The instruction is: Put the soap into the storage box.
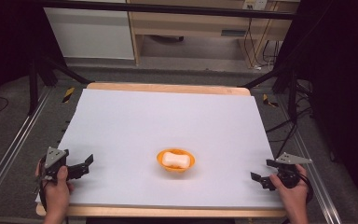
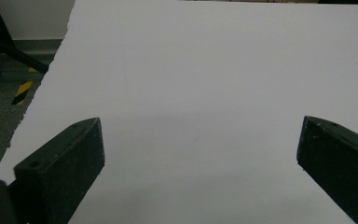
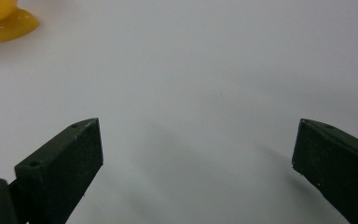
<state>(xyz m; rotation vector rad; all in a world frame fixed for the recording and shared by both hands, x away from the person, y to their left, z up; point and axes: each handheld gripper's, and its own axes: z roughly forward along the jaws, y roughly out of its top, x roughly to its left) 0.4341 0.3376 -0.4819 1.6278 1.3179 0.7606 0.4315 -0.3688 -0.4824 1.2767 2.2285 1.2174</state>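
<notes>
Near the front middle of the white bench [image 1: 168, 121] sits an orange bowl [image 1: 175, 160] holding a white bar [image 1: 175, 159], between the left hand-held gripper [image 1: 86, 164] and the right hand-held gripper [image 1: 259, 173], well apart from both. Both stand with jaws apart, empty. The right gripper view catches the bowl's edge at top left.

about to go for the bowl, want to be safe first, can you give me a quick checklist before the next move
1. Left gripper open, nothing between its jaws: ok.
2. Right gripper open, nothing between its jaws: ok.
3. Orange bowl upright on the white table: ok.
4. White item resting inside the bowl: ok.
5. Bare table between each gripper and the bowl: ok.
6. What the white item is, and how firm: cannot tell.
</notes>
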